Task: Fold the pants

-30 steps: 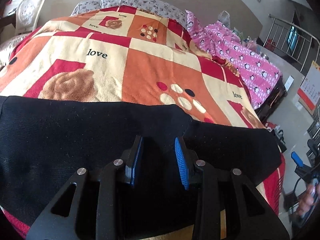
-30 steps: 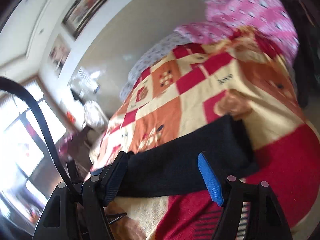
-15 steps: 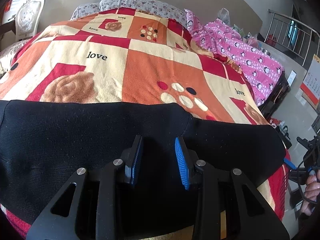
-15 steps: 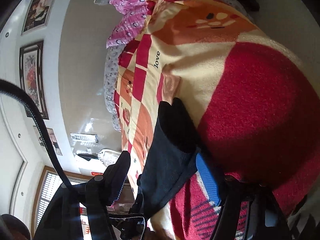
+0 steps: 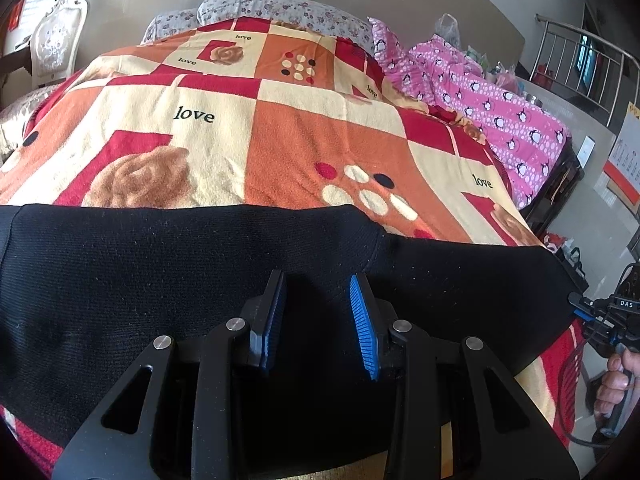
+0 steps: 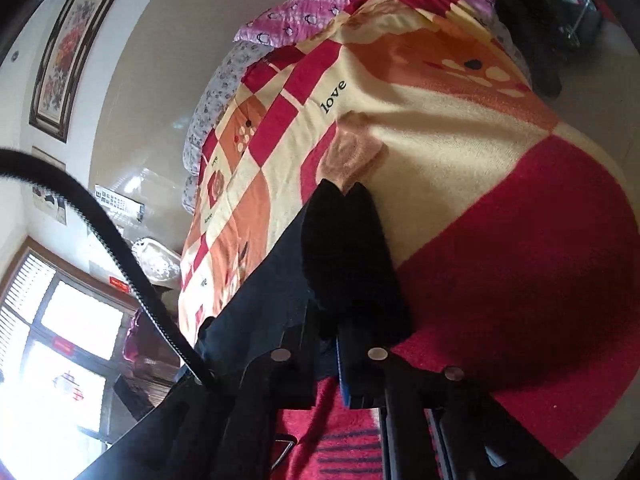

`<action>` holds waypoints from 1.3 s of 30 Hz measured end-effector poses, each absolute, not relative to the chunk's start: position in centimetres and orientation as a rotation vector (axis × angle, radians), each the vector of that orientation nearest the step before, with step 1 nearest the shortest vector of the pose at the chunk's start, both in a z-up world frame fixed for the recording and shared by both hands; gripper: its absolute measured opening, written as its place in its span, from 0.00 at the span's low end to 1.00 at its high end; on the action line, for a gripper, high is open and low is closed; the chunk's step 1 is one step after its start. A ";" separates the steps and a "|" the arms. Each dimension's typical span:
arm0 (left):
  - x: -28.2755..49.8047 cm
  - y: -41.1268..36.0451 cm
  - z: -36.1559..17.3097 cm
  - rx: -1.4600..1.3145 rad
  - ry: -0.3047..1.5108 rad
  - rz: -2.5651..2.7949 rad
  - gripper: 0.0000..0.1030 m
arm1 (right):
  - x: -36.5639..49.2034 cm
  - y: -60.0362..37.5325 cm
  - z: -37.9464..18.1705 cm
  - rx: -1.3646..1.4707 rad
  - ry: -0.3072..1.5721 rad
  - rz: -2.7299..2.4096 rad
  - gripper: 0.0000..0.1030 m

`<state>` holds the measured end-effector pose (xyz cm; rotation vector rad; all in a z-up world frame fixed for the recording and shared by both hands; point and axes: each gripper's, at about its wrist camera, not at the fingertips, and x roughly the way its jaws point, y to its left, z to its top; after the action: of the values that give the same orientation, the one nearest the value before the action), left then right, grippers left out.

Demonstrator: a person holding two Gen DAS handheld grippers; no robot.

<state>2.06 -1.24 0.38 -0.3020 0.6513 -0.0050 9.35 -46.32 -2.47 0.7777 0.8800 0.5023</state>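
Black pants (image 5: 200,280) lie flat across the near side of the bed, on a red, orange and cream patchwork blanket (image 5: 320,140). My left gripper (image 5: 316,280) hovers low over their middle, its blue pads (image 5: 362,320) apart with only flat fabric beneath them. At the far right a hand (image 5: 616,384) holds my right gripper (image 5: 580,308) at the pants' end. In the right wrist view that gripper (image 6: 324,320) is shut on the edge of the pants (image 6: 348,248), where the dark cloth bunches up over the fingertips and hides them.
A pink penguin-print quilt (image 5: 500,112) lies along the bed's right side, and floral pillows (image 5: 272,8) sit at the head. A white chair (image 5: 56,36) stands at the far left, a metal railing (image 5: 580,52) at the far right. A black cable (image 6: 100,232) arcs past the bright window (image 6: 60,340).
My right gripper rolled, came down to the pants' end and shut on it, where its jaws stood wide apart before. The left gripper and the rest of the pants stayed put.
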 end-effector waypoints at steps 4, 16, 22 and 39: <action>2.1 -1.2 0.3 -0.301 0.651 -0.004 0.32 | 8.6 -46.7 -2.0 0.762 0.832 0.518 0.04; 2.1 -1.3 0.4 -0.298 0.652 -0.004 0.32 | 7.9 -48.0 -2.3 0.823 0.886 0.484 0.04; 2.1 -1.4 0.4 -0.296 0.651 -0.003 0.32 | 8.0 -48.3 -3.0 0.817 0.902 0.440 0.03; 0.2 1.2 1.0 -0.387 0.619 0.033 0.32 | 6.5 -33.4 1.7 -0.012 0.778 0.569 0.18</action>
<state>0.17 1.21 1.02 -0.3871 0.6191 0.0334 6.47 -33.42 1.66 -0.0122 0.7784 0.5690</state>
